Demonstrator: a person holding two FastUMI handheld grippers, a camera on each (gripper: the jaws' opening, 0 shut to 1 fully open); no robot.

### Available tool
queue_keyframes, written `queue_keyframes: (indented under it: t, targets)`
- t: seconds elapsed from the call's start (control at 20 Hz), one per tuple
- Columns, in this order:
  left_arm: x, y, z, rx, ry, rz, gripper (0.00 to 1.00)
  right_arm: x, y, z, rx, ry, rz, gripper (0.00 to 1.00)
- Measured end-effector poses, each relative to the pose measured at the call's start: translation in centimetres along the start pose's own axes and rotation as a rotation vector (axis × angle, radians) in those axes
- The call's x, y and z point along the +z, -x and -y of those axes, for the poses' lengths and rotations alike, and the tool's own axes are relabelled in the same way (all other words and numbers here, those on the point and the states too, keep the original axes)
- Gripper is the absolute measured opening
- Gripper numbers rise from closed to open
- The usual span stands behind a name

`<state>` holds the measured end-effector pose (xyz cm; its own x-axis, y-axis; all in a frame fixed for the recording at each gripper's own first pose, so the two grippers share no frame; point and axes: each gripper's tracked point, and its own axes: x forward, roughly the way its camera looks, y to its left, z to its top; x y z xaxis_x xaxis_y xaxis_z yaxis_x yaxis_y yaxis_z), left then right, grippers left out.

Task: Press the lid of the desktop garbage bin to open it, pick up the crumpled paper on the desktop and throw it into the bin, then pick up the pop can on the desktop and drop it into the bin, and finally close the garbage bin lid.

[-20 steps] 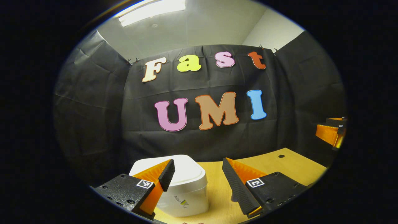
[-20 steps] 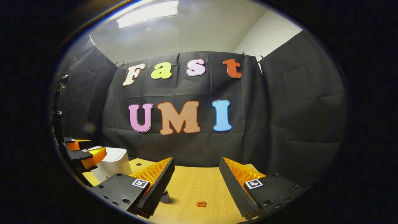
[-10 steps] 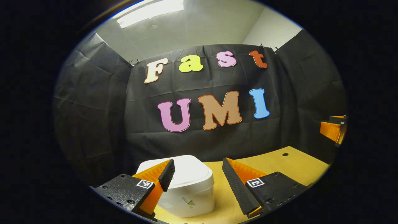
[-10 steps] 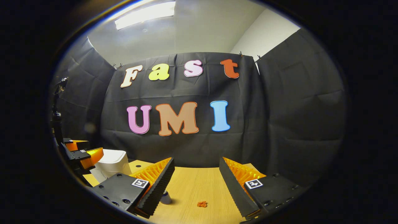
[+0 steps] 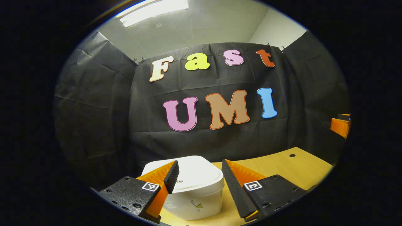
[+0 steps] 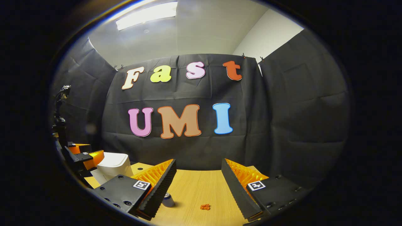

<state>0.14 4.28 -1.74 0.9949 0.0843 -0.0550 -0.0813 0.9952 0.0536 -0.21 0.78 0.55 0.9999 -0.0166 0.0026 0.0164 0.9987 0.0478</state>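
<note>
The white desktop bin [image 5: 201,194] stands with its lid [image 5: 194,175] down, right in front of my left gripper [image 5: 198,165]. That gripper is open, one finger on each side of the lid and a little above it. My right gripper [image 6: 198,163] hangs open over the wooden desk [image 6: 194,185]. Just beyond it a small orange-red crumpled paper [image 6: 205,206] lies on the desk. The pop can [image 6: 169,201] stands to the paper's left, half hidden behind a finger. In the right gripper view the bin [image 6: 114,164] sits far left, with the left gripper [image 6: 83,154] beside it.
The desk [image 5: 282,168] has a small round hole [image 5: 292,155] towards the back. The right gripper [image 5: 340,127] shows at the far right edge of the left gripper view. A dark stand [image 6: 59,113] rises at the left of the right gripper view.
The left gripper has swung towards the bin, which now sits centred between its fingers rather than off to the left. The right gripper has barely moved; more of the can shows.
</note>
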Motion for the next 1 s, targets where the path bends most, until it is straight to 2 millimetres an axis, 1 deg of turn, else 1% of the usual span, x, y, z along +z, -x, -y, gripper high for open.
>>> queue_keyframes:
  t: [0.05, 0.1, 0.15, 0.3, 0.35, 0.4, 0.45, 0.5, 0.6, 0.65, 0.7, 0.75, 0.8, 0.85, 0.9, 0.95, 1.0]
  targets:
    - [0.2, -0.1, 0.0, 0.003, -0.002, 0.003, 0.80, 0.0, -0.1, 0.0, 0.002, 0.000, 0.000, 0.96]
    - [0.2, -0.2, 0.0, 0.002, -0.001, 0.006, 0.72, 0.0, -0.2, 0.0, 0.003, 0.002, 0.000, 0.96]
    - [0.3, -0.1, 0.0, 0.004, -0.001, 0.010, 0.70, -0.1, -0.3, -0.1, 0.006, 0.003, -0.001, 0.96]
    - [0.3, -0.2, -0.1, 0.011, -0.006, 0.009, 0.50, -0.2, -0.5, -0.4, 0.021, 0.013, -0.007, 0.96]
    - [0.3, -0.2, -0.1, 0.017, -0.009, 0.009, 0.39, -0.2, -0.5, -0.4, 0.023, 0.019, -0.007, 0.96]
    - [0.3, -0.2, -0.1, 0.019, -0.009, 0.013, 0.41, -0.1, -0.5, -0.3, 0.025, 0.023, -0.008, 0.96]
    - [0.5, -0.3, -0.2, 0.024, -0.008, 0.015, 0.29, -0.2, -0.5, -0.4, 0.027, 0.026, -0.009, 0.96]
    - [0.4, -0.4, -0.3, 0.029, -0.005, 0.019, 0.21, -0.2, -0.6, -0.2, 0.027, 0.027, -0.009, 0.96]
    - [0.3, -0.6, -0.5, 0.040, 0.002, 0.018, 0.12, -0.1, -0.8, 0.0, 0.026, 0.028, -0.010, 0.96]
    - [0.3, -0.8, -0.7, 0.046, 0.005, 0.018, 0.12, -0.1, -0.8, 0.1, 0.025, 0.027, -0.010, 0.96]
    - [0.2, -0.7, -1.3, 0.068, 0.008, 0.018, 0.11, 0.0, -0.8, 0.2, 0.025, 0.027, -0.009, 0.96]
    - [0.3, -0.9, -1.6, 0.076, 0.014, 0.018, 0.07, 0.0, -0.8, 0.3, 0.025, 0.028, -0.009, 0.96]
    - [0.0, -0.9, -1.7, 0.079, 0.018, 0.015, 0.01, 0.1, -0.9, 0.4, 0.024, 0.029, -0.007, 0.96]
    - [-0.2, -1.1, -1.6, 0.069, 0.020, 0.008, 0.00, 0.1, -0.9, 0.4, 0.023, 0.030, -0.007, 0.96]
    - [-0.7, -1.2, -1.4, 0.051, 0.020, -0.004, 0.00, 0.1, -0.9, 0.3, 0.025, 0.030, -0.008, 1.00]
    - [-1.2, -1.3, -1.5, 0.053, 0.020, -0.018, 0.00, -0.1, -0.9, 0.2, 0.029, 0.031, -0.011, 0.96]
    - [-1.8, -1.5, -2.3, 0.071, 0.019, -0.031, 0.00, -0.1, -1.0, 0.1, 0.033, 0.031, -0.016, 0.96]
